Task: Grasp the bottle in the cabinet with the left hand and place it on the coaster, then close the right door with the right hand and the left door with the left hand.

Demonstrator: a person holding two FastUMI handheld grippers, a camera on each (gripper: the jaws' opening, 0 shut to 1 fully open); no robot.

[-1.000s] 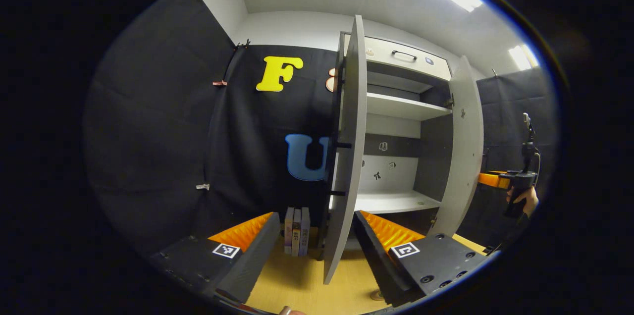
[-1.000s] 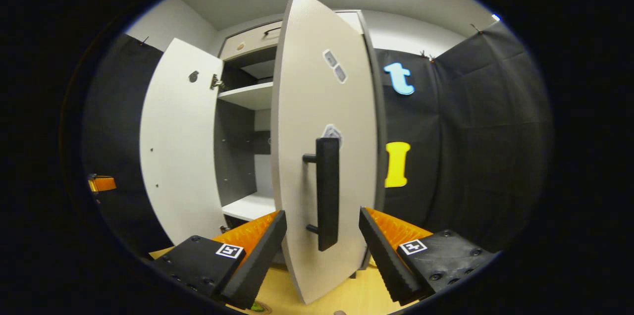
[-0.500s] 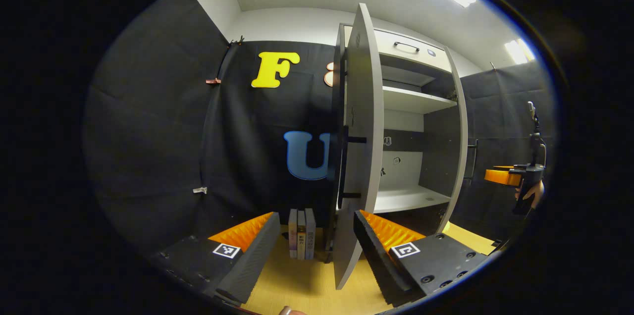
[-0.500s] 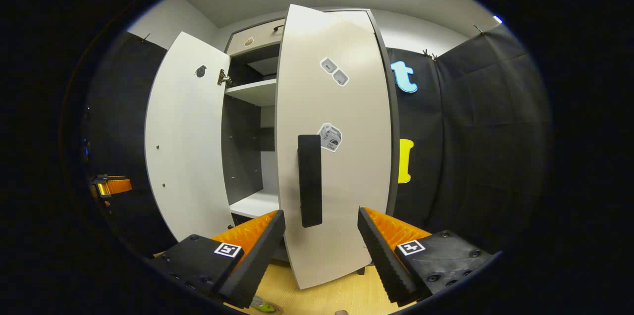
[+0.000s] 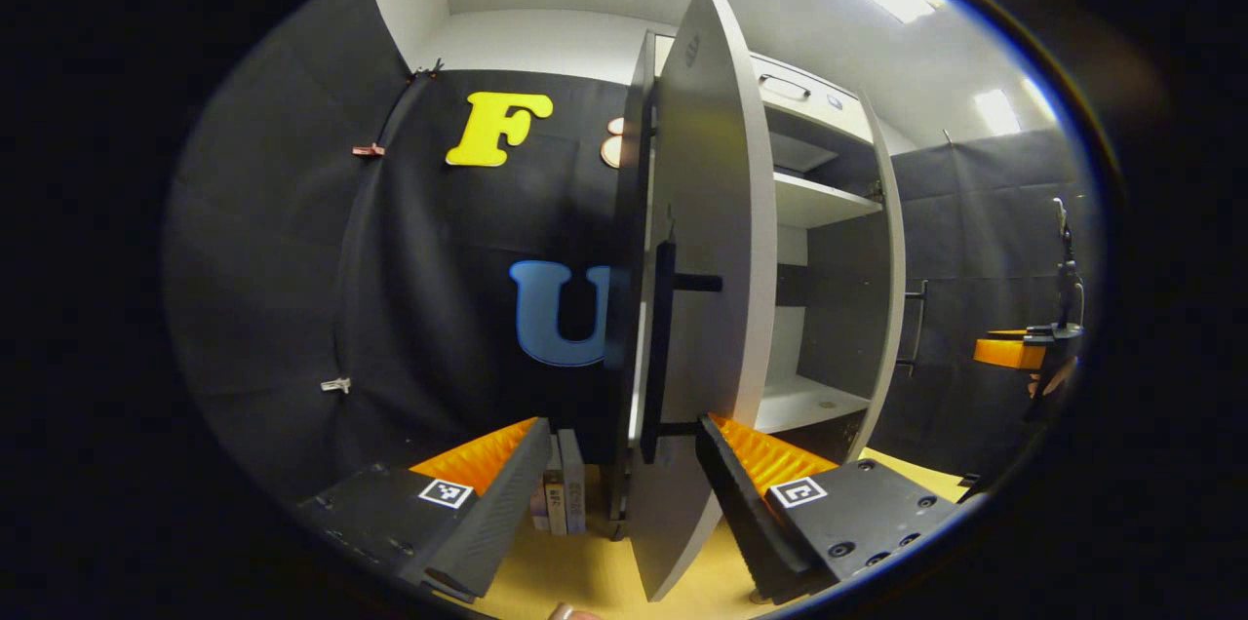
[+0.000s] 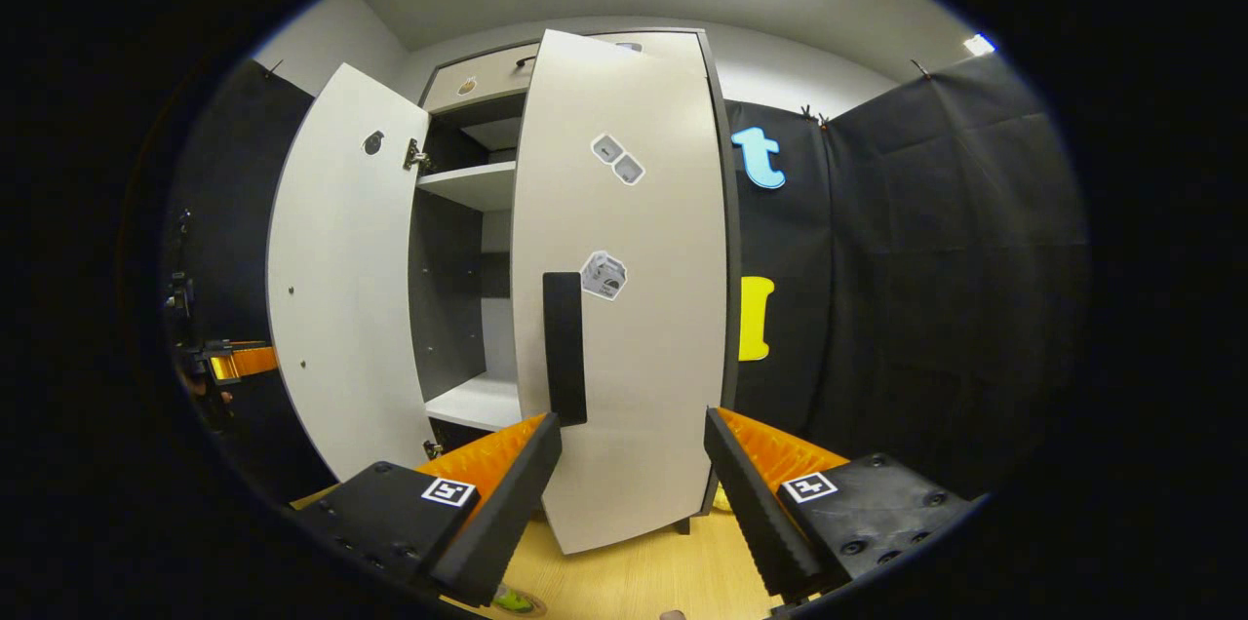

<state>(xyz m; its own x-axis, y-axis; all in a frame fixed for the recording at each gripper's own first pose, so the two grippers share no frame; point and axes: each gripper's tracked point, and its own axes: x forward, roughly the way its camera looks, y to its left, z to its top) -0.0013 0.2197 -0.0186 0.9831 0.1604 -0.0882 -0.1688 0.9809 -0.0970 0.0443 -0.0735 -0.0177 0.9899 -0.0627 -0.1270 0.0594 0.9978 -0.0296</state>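
Two doors not yet shut: right door nearly closed, upright handle just ahead-left of the right tongs, spread wide and empty; left door edge-on between the left tongs, equally wide, nothing held; bottle not visible.

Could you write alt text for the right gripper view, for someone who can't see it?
A tall pale cabinet stands with its right door nearly shut and its left door wide open, bare shelves between them. The open tool points at the right door, whose black handle hangs just above the tool's left finger.
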